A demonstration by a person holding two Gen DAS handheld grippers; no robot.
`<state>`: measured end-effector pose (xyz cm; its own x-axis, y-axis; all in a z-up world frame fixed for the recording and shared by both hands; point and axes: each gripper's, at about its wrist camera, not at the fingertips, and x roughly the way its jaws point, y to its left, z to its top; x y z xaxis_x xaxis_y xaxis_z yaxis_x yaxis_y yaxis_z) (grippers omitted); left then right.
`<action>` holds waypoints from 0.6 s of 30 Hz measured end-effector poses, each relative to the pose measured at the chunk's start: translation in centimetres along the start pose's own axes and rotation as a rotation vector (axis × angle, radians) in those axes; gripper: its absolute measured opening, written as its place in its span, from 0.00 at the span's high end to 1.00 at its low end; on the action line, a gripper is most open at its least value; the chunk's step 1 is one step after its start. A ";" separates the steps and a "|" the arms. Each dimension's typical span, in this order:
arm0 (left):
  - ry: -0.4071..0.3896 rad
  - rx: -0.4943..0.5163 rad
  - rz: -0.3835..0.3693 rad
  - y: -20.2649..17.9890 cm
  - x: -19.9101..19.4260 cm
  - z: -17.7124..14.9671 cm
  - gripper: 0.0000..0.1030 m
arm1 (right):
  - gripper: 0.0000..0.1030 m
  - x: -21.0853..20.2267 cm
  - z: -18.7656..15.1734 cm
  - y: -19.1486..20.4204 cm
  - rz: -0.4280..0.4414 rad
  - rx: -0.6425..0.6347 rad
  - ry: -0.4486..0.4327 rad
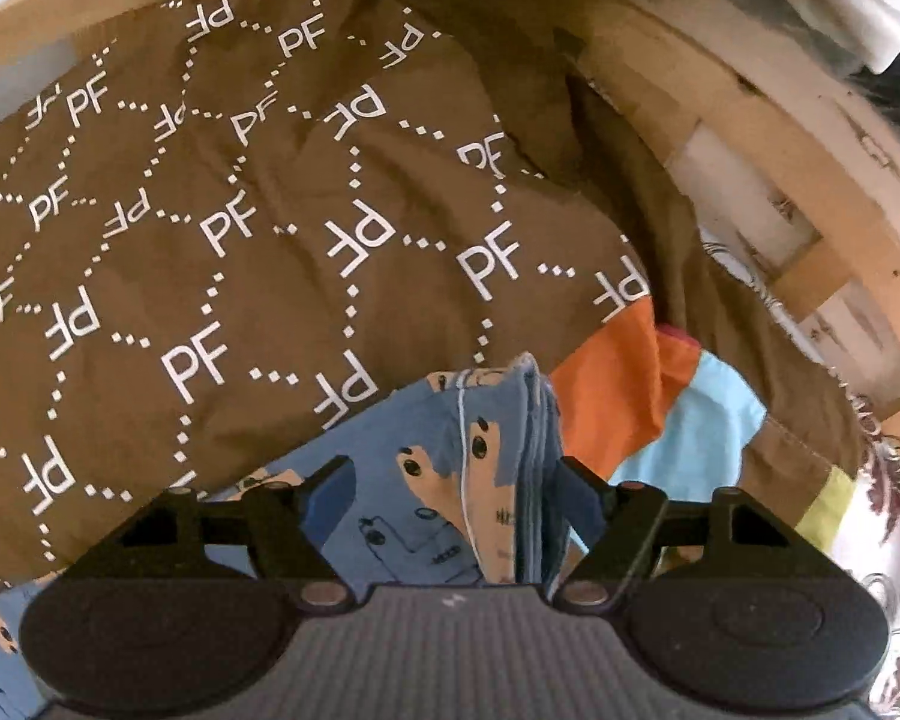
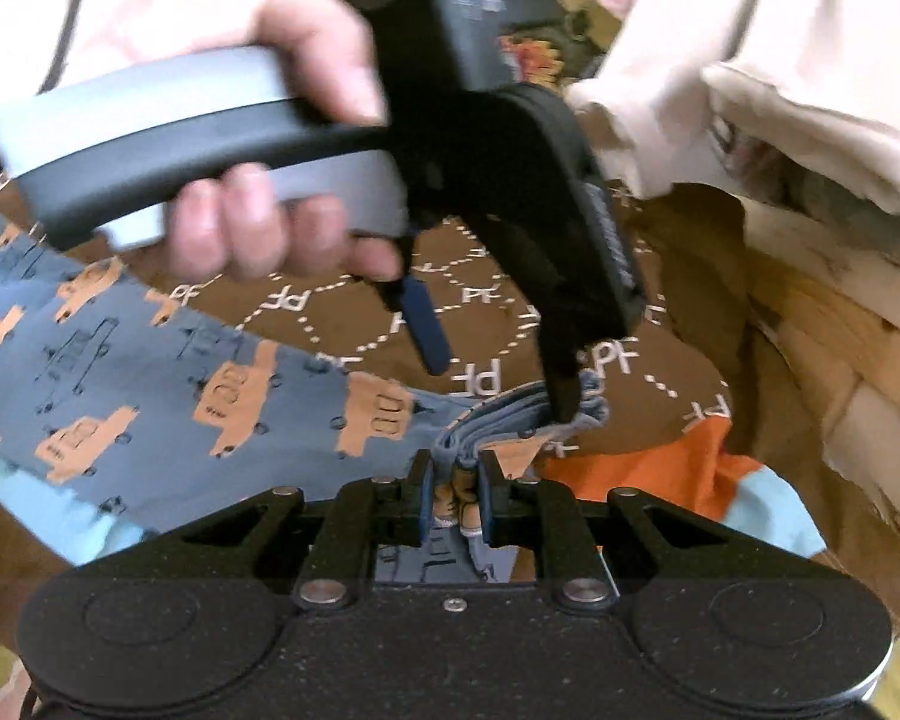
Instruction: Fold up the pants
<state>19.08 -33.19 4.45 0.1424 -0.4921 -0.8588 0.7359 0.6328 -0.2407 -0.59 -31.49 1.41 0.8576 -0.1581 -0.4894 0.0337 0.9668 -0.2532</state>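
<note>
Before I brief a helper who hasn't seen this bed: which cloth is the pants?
Start at the brown bedspread printed with white PF letters. On it lies a blue garment, the pants; the right claw is shut on their bunched edge. Orange truck prints set them apart from the plain orange and light blue cloth alongside.

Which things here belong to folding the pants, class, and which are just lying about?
Belongs to the job:
blue truck-print pants
left gripper, open around the pants' bunched edge
right gripper, shut on the pants

Just lying about:
brown PF-print bedspread
orange cloth
light blue cloth
wooden bed frame
</note>
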 end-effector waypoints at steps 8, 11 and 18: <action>0.019 0.055 0.072 -1.3 0.4 -0.1 0.22 | 0.85 0.2 0.1 1.5 0.029 -0.062 -0.003; 0.013 0.120 0.105 -2.2 0.3 -0.4 0.18 | 0.85 0.3 0.0 1.8 0.033 -0.074 -0.001; 0.035 0.226 0.152 -3.7 0.8 -0.9 0.14 | 0.85 0.3 0.0 2.2 0.041 -0.108 -0.001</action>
<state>15.84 -35.38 4.24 0.2424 -0.3783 -0.8934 0.8377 0.5462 -0.0040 -0.27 -29.39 0.69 0.8576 -0.1185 -0.5005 -0.0570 0.9452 -0.3214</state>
